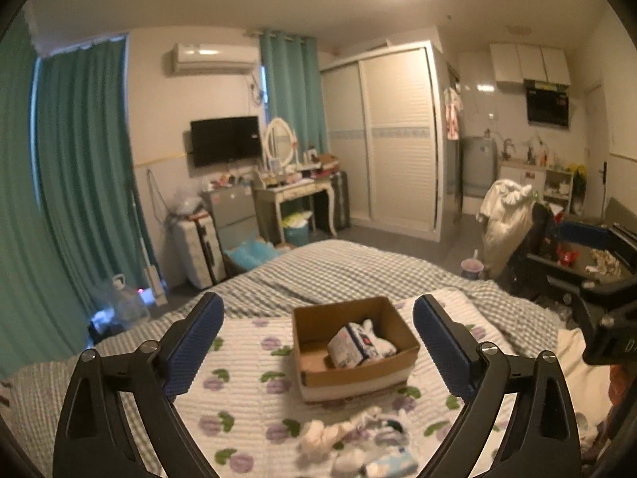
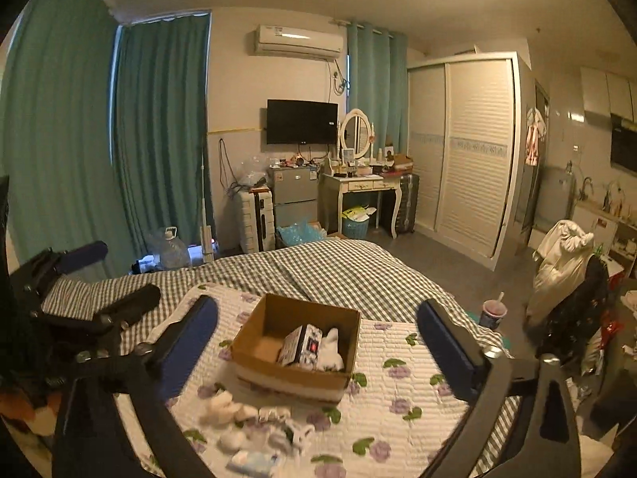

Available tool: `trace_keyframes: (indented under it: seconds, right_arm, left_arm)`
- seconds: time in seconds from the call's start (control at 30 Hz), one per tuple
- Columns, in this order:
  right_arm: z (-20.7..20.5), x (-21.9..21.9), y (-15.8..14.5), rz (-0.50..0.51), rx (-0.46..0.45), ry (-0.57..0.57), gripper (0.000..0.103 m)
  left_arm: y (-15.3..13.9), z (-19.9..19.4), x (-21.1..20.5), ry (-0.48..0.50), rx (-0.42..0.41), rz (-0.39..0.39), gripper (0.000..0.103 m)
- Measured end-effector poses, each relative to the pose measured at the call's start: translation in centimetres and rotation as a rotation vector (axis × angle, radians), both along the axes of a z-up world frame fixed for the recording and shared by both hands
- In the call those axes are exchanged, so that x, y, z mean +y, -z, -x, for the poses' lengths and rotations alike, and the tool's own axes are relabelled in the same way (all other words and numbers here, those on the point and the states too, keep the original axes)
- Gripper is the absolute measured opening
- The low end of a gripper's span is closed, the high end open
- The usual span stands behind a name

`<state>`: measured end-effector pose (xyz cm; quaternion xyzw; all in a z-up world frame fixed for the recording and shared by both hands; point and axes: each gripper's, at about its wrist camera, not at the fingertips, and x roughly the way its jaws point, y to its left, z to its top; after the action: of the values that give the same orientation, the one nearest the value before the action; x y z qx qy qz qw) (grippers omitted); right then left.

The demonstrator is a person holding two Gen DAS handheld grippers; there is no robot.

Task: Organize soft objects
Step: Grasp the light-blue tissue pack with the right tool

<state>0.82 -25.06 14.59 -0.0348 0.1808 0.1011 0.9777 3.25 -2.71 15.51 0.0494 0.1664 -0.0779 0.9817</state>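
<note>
An open cardboard box (image 1: pixel 354 374) sits on the flowered quilt (image 1: pixel 247 390); it also shows in the right wrist view (image 2: pixel 294 382). Inside lie a patterned tissue pack (image 1: pixel 350 344) (image 2: pixel 300 344) and white socks (image 1: pixel 378 338) (image 2: pixel 330 348). A pile of small white socks and soft items (image 1: pixel 358 438) (image 2: pixel 254 426) lies on the quilt in front of the box. My left gripper (image 1: pixel 318 338) is open and empty, held above the pile. My right gripper (image 2: pixel 318 338) is open and empty, also over the quilt. The left gripper shows at the left edge of the right wrist view (image 2: pixel 107 279).
The checked bedspread (image 1: pixel 338 271) extends beyond the quilt. A chair with clothes (image 2: pixel 565 279) and a cup (image 2: pixel 493 312) stand right of the bed. A dressing table (image 2: pixel 366 187), wardrobe (image 2: pixel 466 151), suitcase and water jug (image 2: pixel 171 251) stand at the far wall.
</note>
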Motion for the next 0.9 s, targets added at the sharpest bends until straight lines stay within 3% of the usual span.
trace_keyframes:
  seconds: [0.17,0.37,0.5,0.67,0.9]
  right_arm:
    - [3.3,1.4,2.7,0.017,0.067,0.026,0.103]
    - [4.3,3.5,9.4,0.01,0.168,0.008,0.103]
    - [2.6,4.7,14.8,0.022,0.255,0.013,0.103]
    - [-0.2,5.8,21.7,0.024,0.366,-0.018,0.103]
    - [-3.1,8.2,29.3,0.079,0.505,-0.07,0.103]
  left_arm:
    - [2.4,2.4,1.4,-0.062,0.05,0.004,0.098]
    - [8.4,2.5,2.3,-0.087,0.17,-0.008,0.098]
    - [13.8,1.3,3.4,-0.097,0.27,0.02,0.098]
    - [19.3,0.4,3.6,-0.113,0.348,-0.011,0.098]
    - [24.6,-1.7,4.2,-0.105,0.455,-0.028,0.096]
